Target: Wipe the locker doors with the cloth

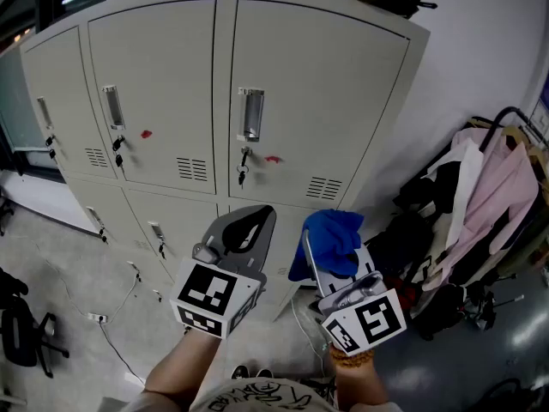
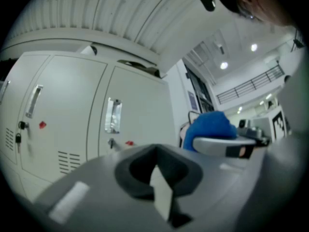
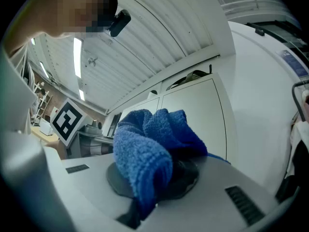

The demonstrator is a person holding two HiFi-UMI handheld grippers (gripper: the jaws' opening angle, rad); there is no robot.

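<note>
pinching a bunched blue cloth (image 3: 145, 151) between its jaws, the right gripper (image 1: 333, 260) sits at about 5 o'clock in the head view, with the cloth spilling over the jaw tips and held just below the upper right locker door (image 1: 334, 84); in the right gripper view the cloth is not against any door. the left gripper (image 1: 250, 223) is beside it at 6 o'clock, its jaws pressed together with nothing between them. the pale grey lockers fill the view from 9 to 1 o'clock. a small red smudge (image 1: 273, 158) marks the right door just right of the keys (image 1: 243, 175) hanging under its metal handle (image 1: 250, 114), and another red smudge (image 1: 146, 133) marks the upper left locker door (image 1: 163, 67). clothes on a rack (image 1: 493, 187) hang at 3 o'clock.
</note>
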